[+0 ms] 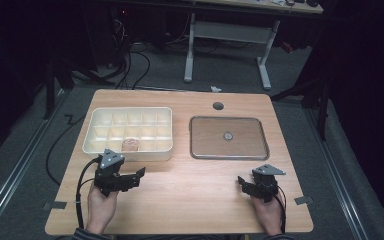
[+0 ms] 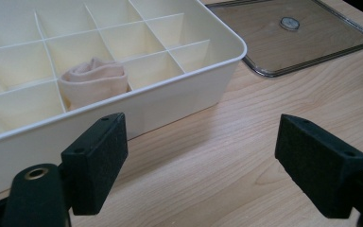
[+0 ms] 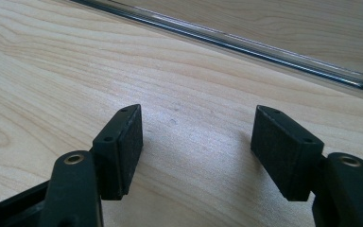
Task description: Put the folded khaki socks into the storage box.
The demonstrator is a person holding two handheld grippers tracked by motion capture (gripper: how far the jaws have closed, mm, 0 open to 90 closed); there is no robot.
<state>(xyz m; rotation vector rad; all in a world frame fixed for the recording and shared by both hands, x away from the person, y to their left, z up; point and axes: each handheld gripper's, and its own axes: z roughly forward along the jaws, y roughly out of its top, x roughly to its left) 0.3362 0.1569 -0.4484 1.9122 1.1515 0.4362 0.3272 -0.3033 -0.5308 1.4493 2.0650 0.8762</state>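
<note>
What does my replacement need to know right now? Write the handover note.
Left hand-held gripper: open, holding nothing, low over the table just in front of the divided box.
Right hand-held gripper: open, holding nothing, near the front edge of the clear lid.
Things: a rolled sock sits in a front-row compartment of the box; the lid lies flat on the table, right of the box, apart from it.
Done: sock is in the box.
Left: likely putting the lid on; the box is still uncovered.

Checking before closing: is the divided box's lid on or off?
Off. The clear lid lies flat on the table beside the cream box, whose compartments are uncovered.
</note>
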